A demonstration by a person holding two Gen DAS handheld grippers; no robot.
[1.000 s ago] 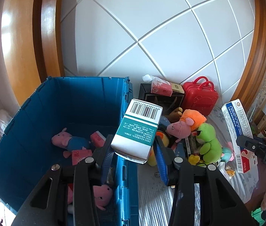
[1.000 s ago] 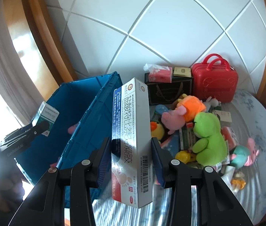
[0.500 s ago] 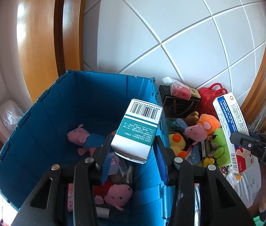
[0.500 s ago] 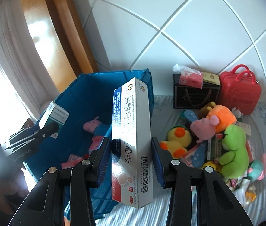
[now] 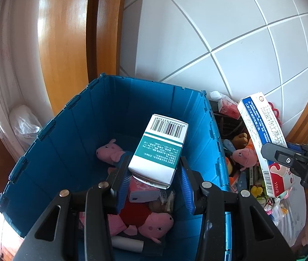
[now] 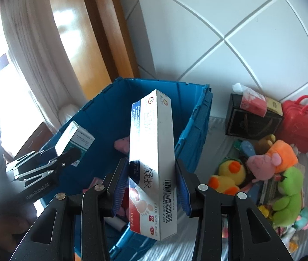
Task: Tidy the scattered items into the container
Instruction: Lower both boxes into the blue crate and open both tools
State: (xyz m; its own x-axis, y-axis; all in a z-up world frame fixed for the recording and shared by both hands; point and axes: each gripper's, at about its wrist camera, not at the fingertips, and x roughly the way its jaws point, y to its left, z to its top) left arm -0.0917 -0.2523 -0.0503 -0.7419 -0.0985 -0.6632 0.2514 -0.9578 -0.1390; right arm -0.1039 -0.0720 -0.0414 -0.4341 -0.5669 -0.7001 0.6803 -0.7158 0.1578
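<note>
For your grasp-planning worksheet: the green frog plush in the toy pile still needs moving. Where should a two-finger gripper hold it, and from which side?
Grip the green frog plush across its soft, rounded body, coming from above: it sits atop the pile, with the pink pig plush crowding its side.

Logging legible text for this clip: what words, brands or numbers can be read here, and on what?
"GenRobot.AI": on the left tongs, seen from the right wrist.
"61886 37003 23600 41262": beside the barcode on the long white box in the right tongs.
"15" with Chinese characters: same box's lower end.
Teal-and-white box: barcode digits and print too small.
</note>
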